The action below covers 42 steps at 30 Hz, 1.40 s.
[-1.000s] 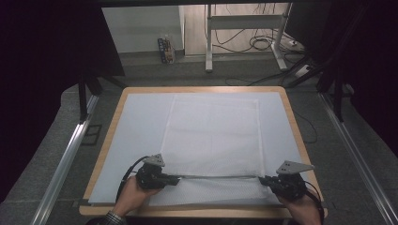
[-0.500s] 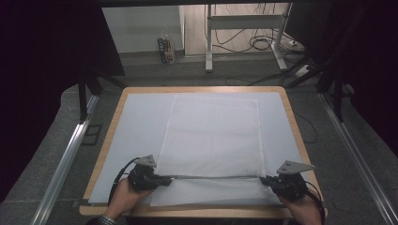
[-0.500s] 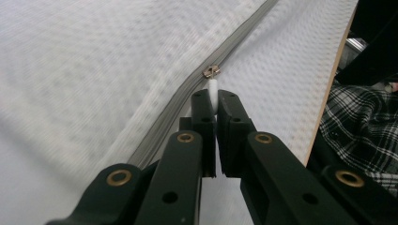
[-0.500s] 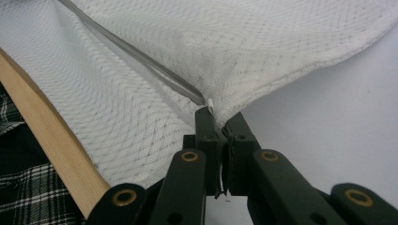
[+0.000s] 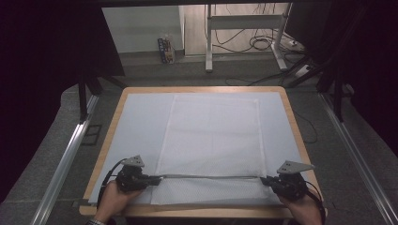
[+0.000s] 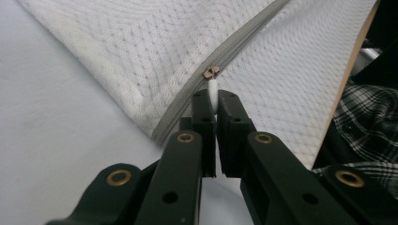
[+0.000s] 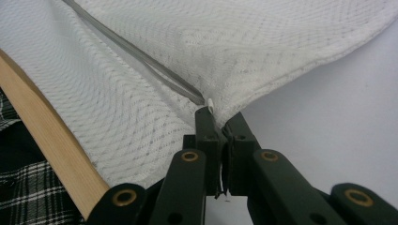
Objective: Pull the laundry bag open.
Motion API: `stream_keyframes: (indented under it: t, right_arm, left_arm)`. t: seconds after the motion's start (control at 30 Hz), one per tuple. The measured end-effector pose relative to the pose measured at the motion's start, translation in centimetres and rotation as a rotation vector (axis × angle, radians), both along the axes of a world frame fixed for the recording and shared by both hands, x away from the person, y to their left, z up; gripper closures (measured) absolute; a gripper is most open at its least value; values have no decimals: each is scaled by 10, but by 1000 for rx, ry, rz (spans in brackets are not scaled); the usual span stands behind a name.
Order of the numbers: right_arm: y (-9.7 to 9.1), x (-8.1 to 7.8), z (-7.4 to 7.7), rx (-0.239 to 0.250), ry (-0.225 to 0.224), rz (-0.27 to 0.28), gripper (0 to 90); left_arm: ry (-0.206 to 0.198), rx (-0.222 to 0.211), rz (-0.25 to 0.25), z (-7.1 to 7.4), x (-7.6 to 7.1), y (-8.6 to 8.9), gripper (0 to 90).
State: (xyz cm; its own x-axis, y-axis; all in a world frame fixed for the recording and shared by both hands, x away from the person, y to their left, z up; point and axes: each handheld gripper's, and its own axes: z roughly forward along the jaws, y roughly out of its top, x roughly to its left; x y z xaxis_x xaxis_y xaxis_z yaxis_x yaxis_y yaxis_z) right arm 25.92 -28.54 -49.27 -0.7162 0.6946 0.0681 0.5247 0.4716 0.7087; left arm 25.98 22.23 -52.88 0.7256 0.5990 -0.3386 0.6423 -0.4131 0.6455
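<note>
A white mesh pillowcase (image 5: pixel 213 140) lies flat in the middle of the table, with a grey zipper (image 5: pixel 211 176) running across its near end. My left gripper (image 5: pixel 151 178) sits at the zipper's left end, shut on the white zipper pull (image 6: pixel 213 91) just behind the metal slider (image 6: pixel 211 72). At the case's near right corner (image 7: pixel 220 110), my right gripper (image 5: pixel 268 180) is shut on the fabric where the zipper (image 7: pixel 141 58) ends. A hand holds each gripper at the near table edge.
A pale blue sheet (image 5: pixel 141 126) covers the wooden table (image 5: pixel 291 117). The table's near wooden edge (image 7: pixel 51 154) lies close beside the right gripper. Metal rails (image 5: pixel 65 159) flank the table; desk legs and cables stand on the floor beyond.
My left gripper has slid left along the zipper with the pull, from about a third of the way in to the case's left edge. The right gripper has stayed put.
</note>
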Motion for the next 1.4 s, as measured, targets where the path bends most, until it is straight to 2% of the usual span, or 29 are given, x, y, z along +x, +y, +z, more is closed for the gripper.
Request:
stream_keyframes:
  t: [0.07,0.1,0.2,0.27,0.4,0.57,0.6,0.67,0.77,0.83,0.93,0.97,1.07,1.13,1.3,1.4]
  right_arm:
    - [0,0,0,-5,1,0,858]
    - [0,0,0,-4,3,-1,858]
    - [0,0,-1,-6,6,-2,858]
    - [1,0,-1,-12,5,-4,858]
    - [1,0,-1,-19,10,-14,858]
    - [2,0,-2,-15,16,-5,858]
    - [3,0,-2,-18,12,2,858]
    - [4,0,-3,-36,9,5,854]
    - [3,0,-4,-32,17,10,826]
    - [3,0,-5,-45,10,6,756]
    - [5,1,-6,-69,-8,5,604]
    - [5,1,-7,-74,-17,10,563]
    - [5,1,-7,-77,-31,15,420]
    - [4,1,-8,-69,-40,20,337]
    - [0,5,-11,-43,-56,20,212]
    - [-2,7,-13,-40,-64,11,160]
  left_arm:
    - [-2,13,7,0,-1,3,873]
    - [2,2,10,0,-2,5,874]
    - [2,9,14,-1,-4,8,874]
    - [-4,34,22,-1,-6,10,874]
    - [1,32,44,-2,-9,17,874]
    - [1,65,77,-2,-11,23,873]
    - [5,66,77,-2,-12,22,873]
    - [-10,97,67,0,-13,18,872]
    - [-18,107,66,0,-13,14,864]
    - [-36,114,76,1,-14,13,847]
    - [-65,118,81,3,-15,12,743]
    - [-76,119,84,3,-16,11,682]
    - [-119,150,90,4,-17,5,491]
    - [-143,181,97,3,-19,0,399]
    - [-156,219,133,0,-23,-6,204]
    - [-153,199,175,-1,-26,-4,98]
